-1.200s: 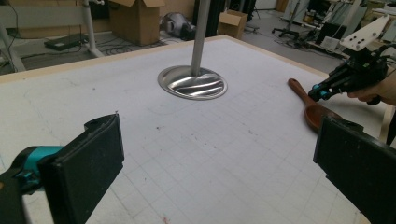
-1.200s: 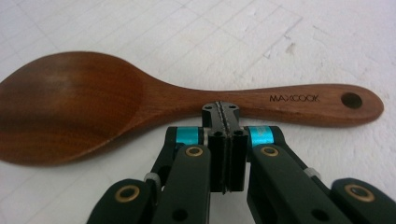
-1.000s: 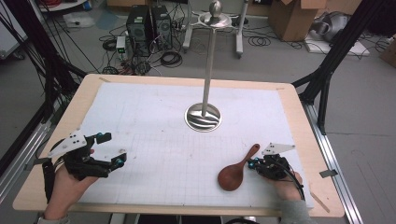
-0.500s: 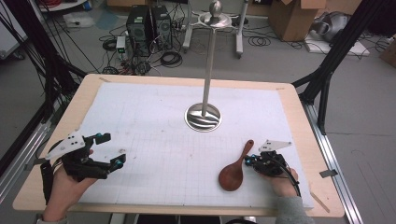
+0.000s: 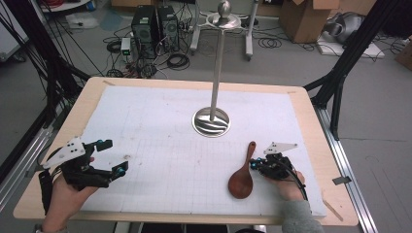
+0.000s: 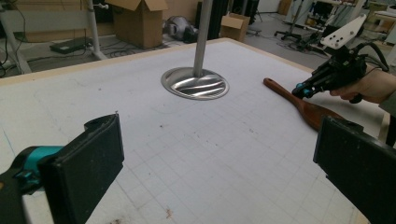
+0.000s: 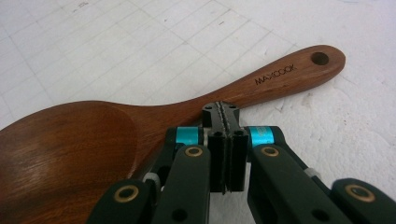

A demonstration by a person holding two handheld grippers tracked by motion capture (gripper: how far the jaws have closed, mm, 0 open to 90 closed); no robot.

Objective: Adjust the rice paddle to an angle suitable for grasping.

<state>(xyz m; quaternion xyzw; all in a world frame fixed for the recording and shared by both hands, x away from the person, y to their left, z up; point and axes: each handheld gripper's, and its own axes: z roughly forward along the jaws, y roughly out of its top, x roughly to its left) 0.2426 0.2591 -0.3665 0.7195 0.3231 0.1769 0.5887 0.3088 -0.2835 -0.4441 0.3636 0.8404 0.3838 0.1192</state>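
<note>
The spoon (image 7: 70, 144) is reddish-brown wood, smooth with a soft sheen. The stand (image 5: 212, 121) is polished, mirror-bright metal. A matt white gridded sheet (image 5: 160, 160) covers the pale wooden surface (image 5: 92, 97). The tool pads (image 6: 88, 163) look matt black and finely rough.

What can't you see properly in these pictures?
- Wooden spoon: in the right gripper view its bowl runs off the left and bottom edges, and the right gripper covers part of its neck.
- Metal stand: the left gripper view's top edge cuts off its pole.
- Left gripper: the bottom edge crops its jaws there.
</note>
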